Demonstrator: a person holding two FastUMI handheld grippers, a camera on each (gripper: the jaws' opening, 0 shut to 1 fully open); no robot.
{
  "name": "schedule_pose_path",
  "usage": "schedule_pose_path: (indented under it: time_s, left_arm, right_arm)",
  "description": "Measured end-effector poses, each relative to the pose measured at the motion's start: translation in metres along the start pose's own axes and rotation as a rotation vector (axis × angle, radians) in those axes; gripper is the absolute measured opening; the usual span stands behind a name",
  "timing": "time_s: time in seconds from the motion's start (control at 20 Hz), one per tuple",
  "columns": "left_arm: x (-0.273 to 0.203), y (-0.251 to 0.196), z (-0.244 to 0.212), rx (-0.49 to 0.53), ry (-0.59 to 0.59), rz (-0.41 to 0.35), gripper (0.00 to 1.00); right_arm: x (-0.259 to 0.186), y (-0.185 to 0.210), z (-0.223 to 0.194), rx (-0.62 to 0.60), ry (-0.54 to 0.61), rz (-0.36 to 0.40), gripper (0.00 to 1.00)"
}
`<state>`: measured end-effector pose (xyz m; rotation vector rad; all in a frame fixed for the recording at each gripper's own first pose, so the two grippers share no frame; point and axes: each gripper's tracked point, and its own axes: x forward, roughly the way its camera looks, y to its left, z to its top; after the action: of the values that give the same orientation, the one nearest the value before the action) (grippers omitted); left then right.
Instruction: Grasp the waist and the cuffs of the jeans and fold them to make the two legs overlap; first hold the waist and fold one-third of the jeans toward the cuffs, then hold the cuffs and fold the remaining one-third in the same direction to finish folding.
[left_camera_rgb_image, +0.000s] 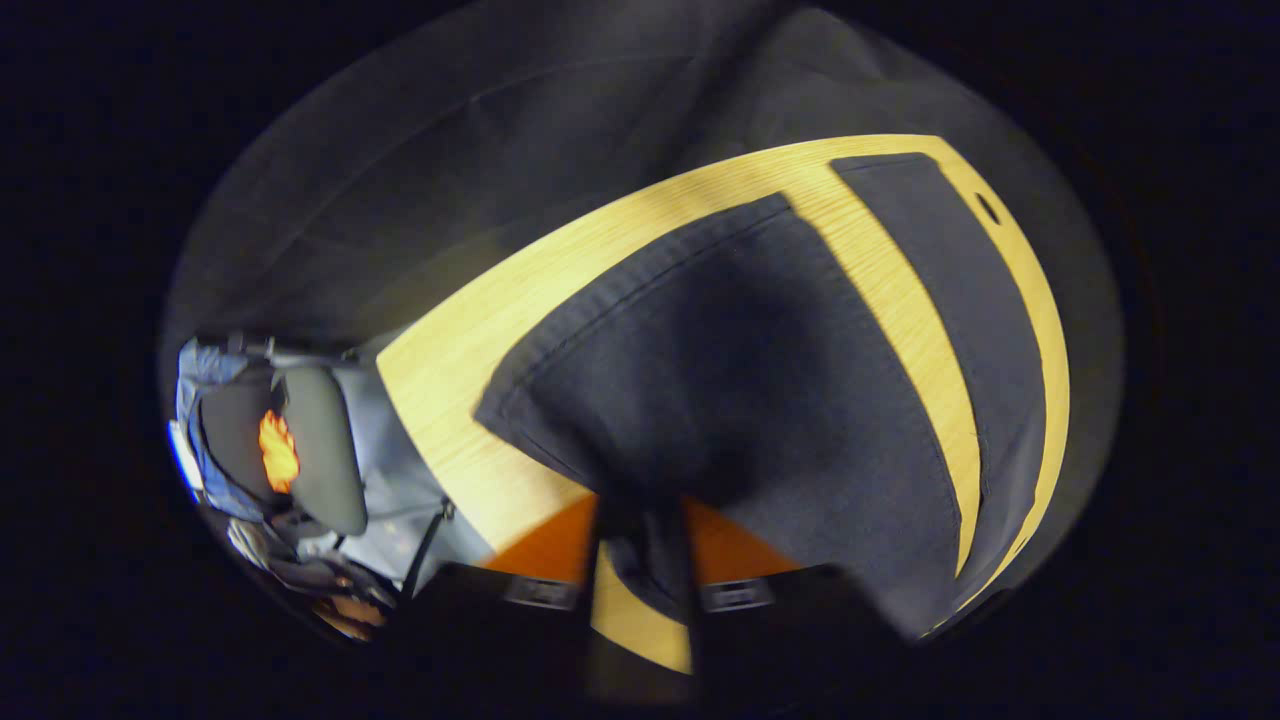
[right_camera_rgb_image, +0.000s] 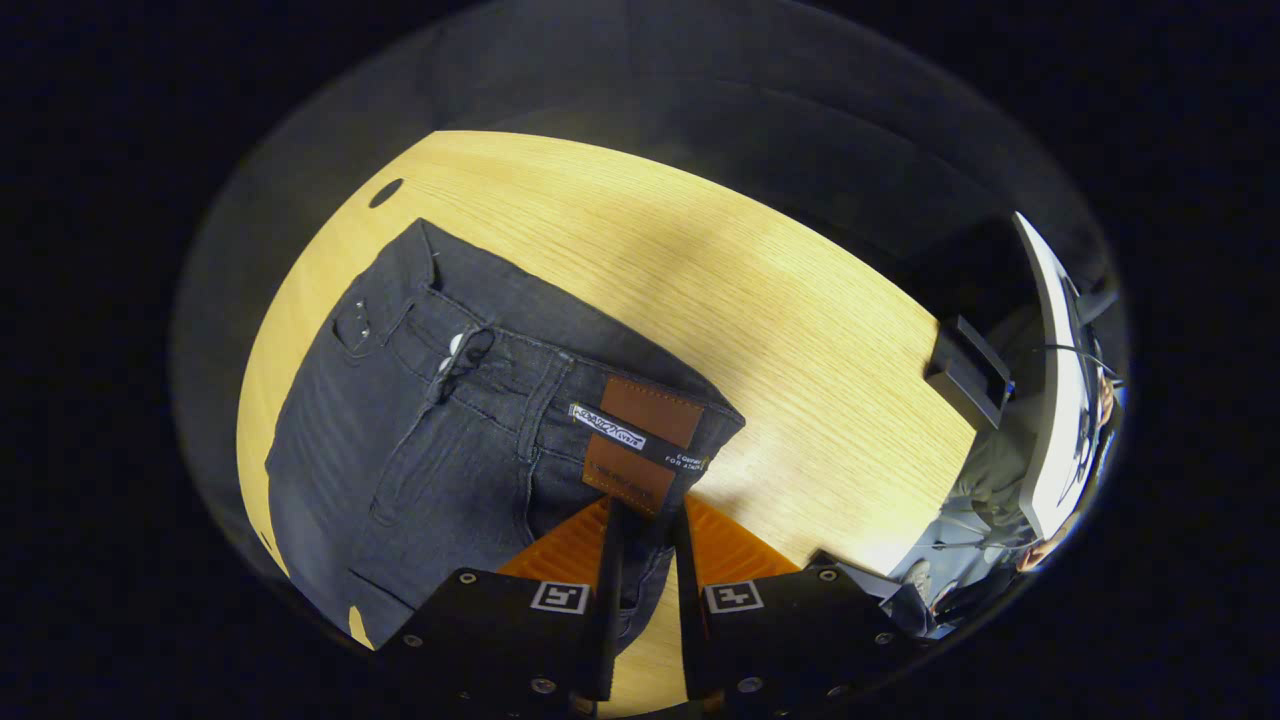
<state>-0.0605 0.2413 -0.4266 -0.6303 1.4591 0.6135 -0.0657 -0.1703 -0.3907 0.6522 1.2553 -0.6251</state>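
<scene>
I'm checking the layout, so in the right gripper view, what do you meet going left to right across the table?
Small dark hole in the table → jeans → brown waist patch → bare wooden table → black box at the table edge.

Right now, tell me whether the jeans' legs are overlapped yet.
Not yet: the jeans show two legs apart, with table between them.

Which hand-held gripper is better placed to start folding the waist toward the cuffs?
Right hand-held gripper, probably: its fingers pinch the jeans' waist at the leather patch. The left one pinches a cuff.
</scene>
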Motion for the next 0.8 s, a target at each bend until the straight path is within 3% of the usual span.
schedule_pose_path:
  time_s: [0.05, 0.1, 0.15, 0.35, 0.6, 0.8]
  left_arm:
    - [-0.004, -0.002, 0.005, 0.009, -0.033, -0.03, 0.11]
    - [-0.001, -0.009, 0.007, -0.021, -0.052, -0.066, 0.12]
    - [-0.004, -0.011, 0.005, -0.015, -0.048, -0.091, 0.02]
    - [-0.04, -0.021, 0.021, -0.064, -0.154, -0.232, 0.02]
    - [-0.078, -0.046, 0.038, -0.023, -0.228, -0.311, 0.02]
    - [-0.103, -0.077, 0.066, 0.007, -0.241, -0.421, 0.02]
  right_arm:
    - [0.0, 0.003, 0.004, 0.047, 0.005, 0.075, 0.28]
    - [0.003, 0.008, 0.001, 0.138, 0.015, 0.127, 0.1]
    - [-0.001, 0.011, -0.003, 0.202, 0.045, 0.178, 0.1]
    - [-0.01, 0.008, 0.003, 0.228, 0.011, 0.274, 0.1]
    - [-0.046, 0.027, 0.011, 0.269, -0.031, 0.362, 0.1]
    - [-0.076, 0.053, 0.022, 0.34, -0.089, 0.405, 0.1]
